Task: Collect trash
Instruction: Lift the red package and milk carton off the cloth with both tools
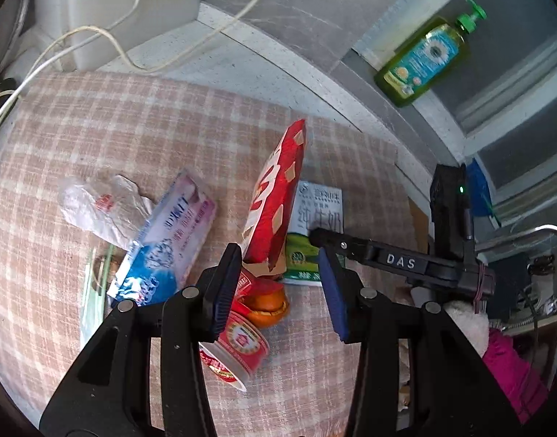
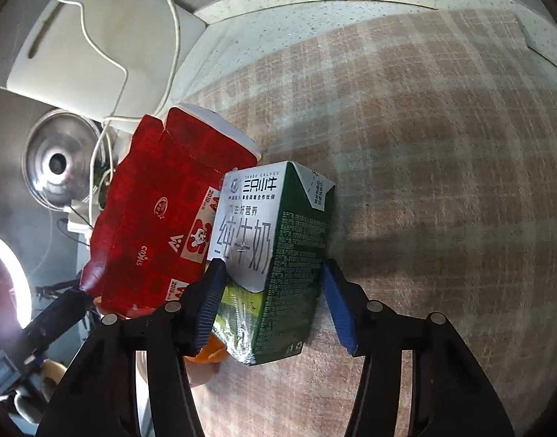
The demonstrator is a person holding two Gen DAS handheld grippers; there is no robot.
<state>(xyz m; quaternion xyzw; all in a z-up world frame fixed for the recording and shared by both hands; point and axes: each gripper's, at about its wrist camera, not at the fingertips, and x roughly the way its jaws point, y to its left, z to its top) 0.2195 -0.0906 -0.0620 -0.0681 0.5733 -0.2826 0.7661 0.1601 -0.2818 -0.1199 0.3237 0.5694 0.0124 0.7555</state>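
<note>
Trash lies clustered mid-tabletop (image 1: 96,127) on checked cloth. Largest: red carton (image 1: 275,196), tilted, leaning against milk carton (image 2: 275,255). Then toothpaste box (image 1: 165,244) flat, touching crumpled plastic bag (image 1: 100,207) toward the left edge. Red cup (image 1: 238,346) on its side beside orange peel (image 1: 269,304). Right gripper (image 2: 273,298): jaws wide, straddling milk carton, contact unclear. Left gripper (image 1: 278,291): jaws wide, empty, above cup and peel.

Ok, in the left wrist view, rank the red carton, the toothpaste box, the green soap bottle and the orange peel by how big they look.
1. red carton
2. toothpaste box, close to the carton, so unsure
3. green soap bottle, farther from the camera, so likely bigger than it looks
4. orange peel, partly hidden
</note>
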